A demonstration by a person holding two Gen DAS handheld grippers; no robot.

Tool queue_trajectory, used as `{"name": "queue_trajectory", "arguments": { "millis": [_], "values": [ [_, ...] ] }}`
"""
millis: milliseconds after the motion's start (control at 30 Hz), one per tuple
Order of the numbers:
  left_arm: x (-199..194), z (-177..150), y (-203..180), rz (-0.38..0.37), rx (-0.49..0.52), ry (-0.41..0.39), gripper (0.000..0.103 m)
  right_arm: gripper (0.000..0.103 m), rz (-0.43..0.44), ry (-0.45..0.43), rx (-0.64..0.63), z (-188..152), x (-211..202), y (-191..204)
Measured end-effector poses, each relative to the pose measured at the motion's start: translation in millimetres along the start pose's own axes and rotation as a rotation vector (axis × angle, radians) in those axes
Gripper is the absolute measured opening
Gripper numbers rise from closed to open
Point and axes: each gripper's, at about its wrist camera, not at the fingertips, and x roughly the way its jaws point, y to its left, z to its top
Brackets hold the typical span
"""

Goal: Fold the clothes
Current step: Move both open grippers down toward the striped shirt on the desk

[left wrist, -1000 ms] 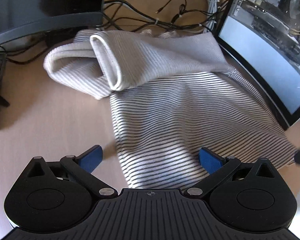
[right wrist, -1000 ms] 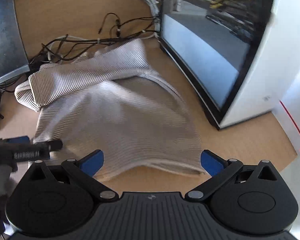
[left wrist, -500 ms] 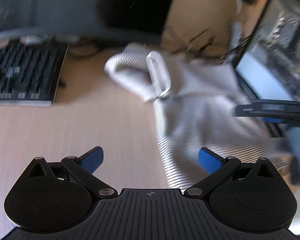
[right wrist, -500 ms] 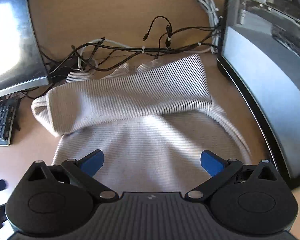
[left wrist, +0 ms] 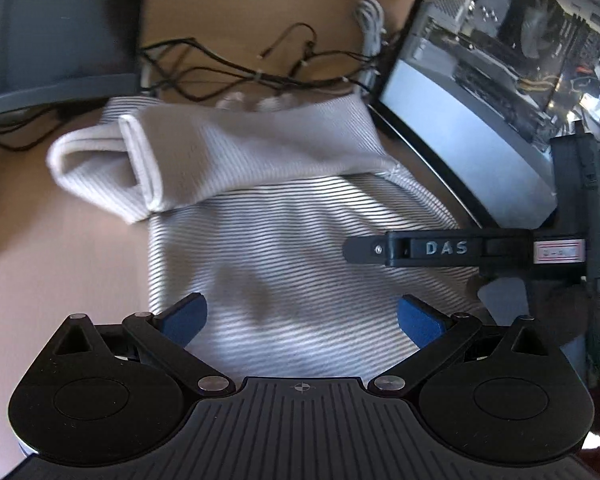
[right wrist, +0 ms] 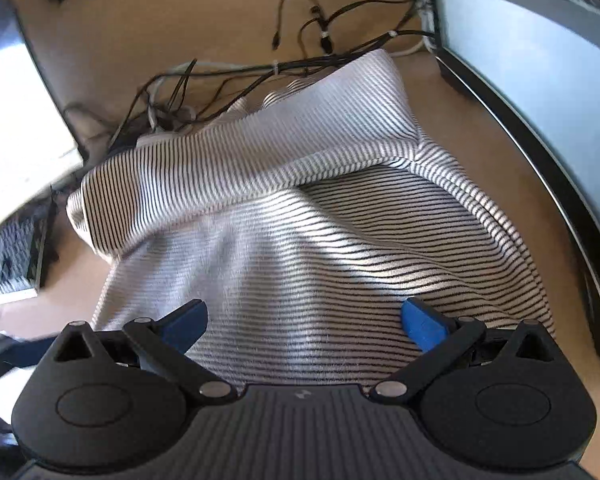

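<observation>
Since both sleeves already lie folded across its upper half, the striped shirt [left wrist: 300,248] on the desk [left wrist: 60,280] awaits its bottom fold: left gripper [left wrist: 302,316] and right gripper [right wrist: 304,320] hover over the hem, jaws wide, empty.

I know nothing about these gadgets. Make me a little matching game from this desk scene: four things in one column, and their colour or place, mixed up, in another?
Things:
1. striped grey-and-white knit garment
2. tangle of black cables
3. glass-sided computer case
4. left gripper

Descriptions:
A. along the desk's right edge
B. blue fingertips, spread apart
C. lying flat on the wooden desk, sleeve folded across
D. behind the garment, by the wall

Pairs: 1-C, 2-D, 3-A, 4-B
</observation>
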Motion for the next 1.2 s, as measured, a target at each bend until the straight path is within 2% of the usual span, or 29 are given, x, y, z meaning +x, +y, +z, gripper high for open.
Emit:
{"name": "queue_trajectory", "arguments": {
  "millis": [100,133,167,367,467,633,767,933,1067,1200],
  "values": [
    [22.5,-0.5,11.6,0.034,-0.077,0.058,0.103,0.103,-0.01,0.012,-0.025,0.4,1.1,1.3],
    [24.8,-2.4,16.2,0.041,-0.104,0.047,0.103,0.103,-0.021,0.017,-0.052,-0.1,2.3,4.3],
    [23.4,-4.3,18.0,0.044,-0.111,0.029,0.103,0.103,-0.031,0.023,-0.079,-0.6,3.6,7.4],
    [8.9,-16.8,25.7,0.11,-0.139,0.033,0.103,0.103,-0.108,0.037,-0.229,-10.9,12.9,35.2],
    [-6.8,-27.0,34.9,0.129,-0.151,0.027,0.103,0.103,-0.067,0.05,-0.279,-17.3,14.4,50.3],
    [-38.6,-44.1,52.0,0.138,-0.202,0.02,0.103,0.103,-0.002,0.079,-0.34,-30.6,15.0,75.9],
    [-51.5,-55.5,53.7,0.136,-0.17,0.016,0.103,0.103,0.031,0.111,-0.393,-42.3,9.0,83.4],
    [-54.5,-53.7,63.2,0.081,-0.222,-0.015,0.103,0.103,0.021,0.142,-0.407,-49.4,-0.8,78.5],
    [-51.1,-52.3,64.9,0.079,-0.199,-0.025,0.103,0.103,0.03,0.171,-0.37,-54.4,-10.1,70.7],
    [-48.8,-51.2,65.2,0.081,-0.181,-0.028,0.103,0.103,-0.024,0.134,-0.369,-52.6,-18.8,66.1]
  ]
}}
